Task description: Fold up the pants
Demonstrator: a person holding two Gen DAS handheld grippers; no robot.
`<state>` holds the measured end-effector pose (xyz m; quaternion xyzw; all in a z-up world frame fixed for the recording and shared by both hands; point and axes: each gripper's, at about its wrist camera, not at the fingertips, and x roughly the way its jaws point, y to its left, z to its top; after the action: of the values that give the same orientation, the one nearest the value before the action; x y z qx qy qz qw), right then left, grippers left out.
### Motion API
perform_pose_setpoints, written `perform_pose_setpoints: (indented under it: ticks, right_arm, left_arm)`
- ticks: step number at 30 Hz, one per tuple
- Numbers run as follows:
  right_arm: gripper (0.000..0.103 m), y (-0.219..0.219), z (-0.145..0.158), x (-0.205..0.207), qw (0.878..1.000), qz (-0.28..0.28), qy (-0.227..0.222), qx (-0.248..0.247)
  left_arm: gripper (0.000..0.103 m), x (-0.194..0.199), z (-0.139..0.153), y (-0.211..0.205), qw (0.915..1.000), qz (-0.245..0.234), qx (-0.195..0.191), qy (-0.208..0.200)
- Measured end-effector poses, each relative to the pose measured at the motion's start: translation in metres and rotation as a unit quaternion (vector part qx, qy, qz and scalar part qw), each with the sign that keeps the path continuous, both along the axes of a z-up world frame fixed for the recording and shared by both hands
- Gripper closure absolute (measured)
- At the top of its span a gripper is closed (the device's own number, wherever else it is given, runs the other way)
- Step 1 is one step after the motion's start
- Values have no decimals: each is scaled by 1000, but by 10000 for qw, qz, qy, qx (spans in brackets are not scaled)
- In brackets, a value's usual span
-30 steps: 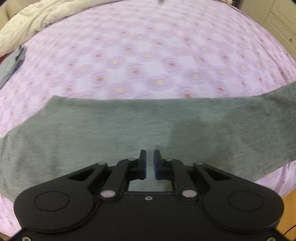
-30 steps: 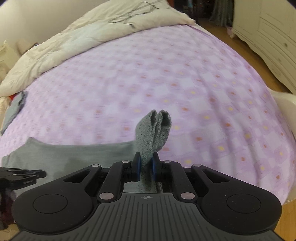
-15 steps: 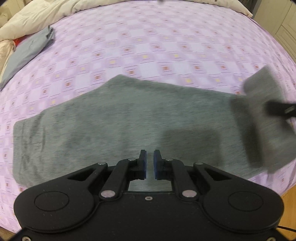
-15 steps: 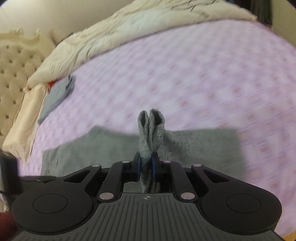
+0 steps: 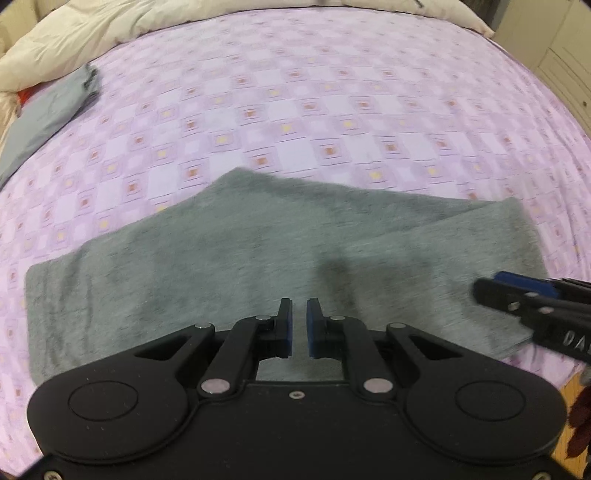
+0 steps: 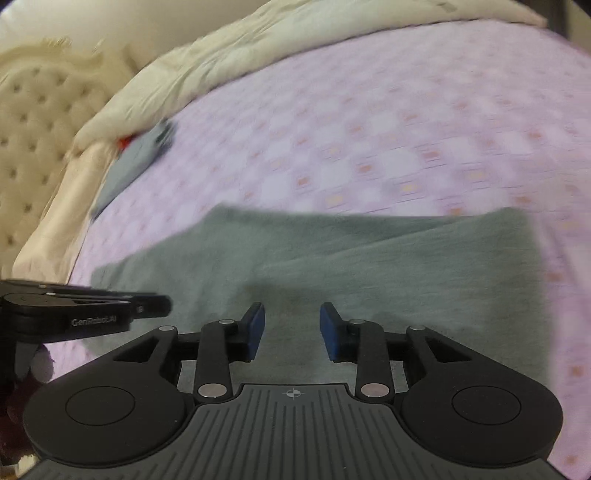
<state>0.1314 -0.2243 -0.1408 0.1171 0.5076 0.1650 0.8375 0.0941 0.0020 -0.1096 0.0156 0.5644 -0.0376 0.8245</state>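
Observation:
The grey pants (image 5: pixel 229 258) lie flat on the purple patterned bed sheet (image 5: pixel 295 110), with the right leg end folded back over the middle (image 5: pixel 461 251). They also show in the right wrist view (image 6: pixel 369 258). My left gripper (image 5: pixel 299 317) hovers over the pants' near edge, nearly shut with a narrow gap and nothing between the pads. My right gripper (image 6: pixel 291 321) is open and empty above the folded part. It shows at the right in the left wrist view (image 5: pixel 517 288). The left gripper shows at the left in the right wrist view (image 6: pixel 159 306).
A cream duvet (image 5: pixel 110 33) lies along the far side of the bed. A folded grey-blue garment (image 5: pixel 48 110) lies at the far left beside it. A tufted cream headboard (image 6: pixel 37 110) is at the left. Wooden floor (image 5: pixel 569 395) shows at the near right.
My right gripper carried the leg end over to the left, laid it on the pants and opened. The left gripper stayed nearly shut and empty.

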Motion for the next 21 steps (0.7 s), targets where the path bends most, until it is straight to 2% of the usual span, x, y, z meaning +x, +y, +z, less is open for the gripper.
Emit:
perform_pose_setpoints:
  ticks: [3,5,7,8,11,13,15,18,21]
  right_arm:
    - [71,-51,-18,0,9975,-541,408,-192]
    - [73,-79,-37,-3,9928,-747,825,-452]
    - [84,-102,-49,-10,9882,-716,1211,-604]
    - [88,-108,-46,-13,9894,-653,1173,-552]
    - [87,-118,-23,-14,9938,-402,882,-554]
    - [87,-117,-5,-6,9975,-162,441,-537]
    - [87,-116,4,9,9987,84,199,-453]
    - [87,-107,-4,46,9981,410,130,-430]
    - [87,-95,-25,78,9952,688,173,-671]
  left_arm:
    - [87,5,-12,-27,9998,-109,-128,102]
    - [87,7,-27,-44,9993,-227,-66,295]
    - [87,8,-49,-57,9977,-309,131,581]
    - [87,7,-58,-61,9967,-295,232,718]
    - [86,3,-79,-60,9945,-79,367,978]
    - [86,1,-80,-58,9951,70,339,924]
    - [86,2,-79,-58,9948,201,355,934]
    - [87,2,-81,-60,9940,403,410,926]
    - [87,0,-81,-63,9935,537,486,876]
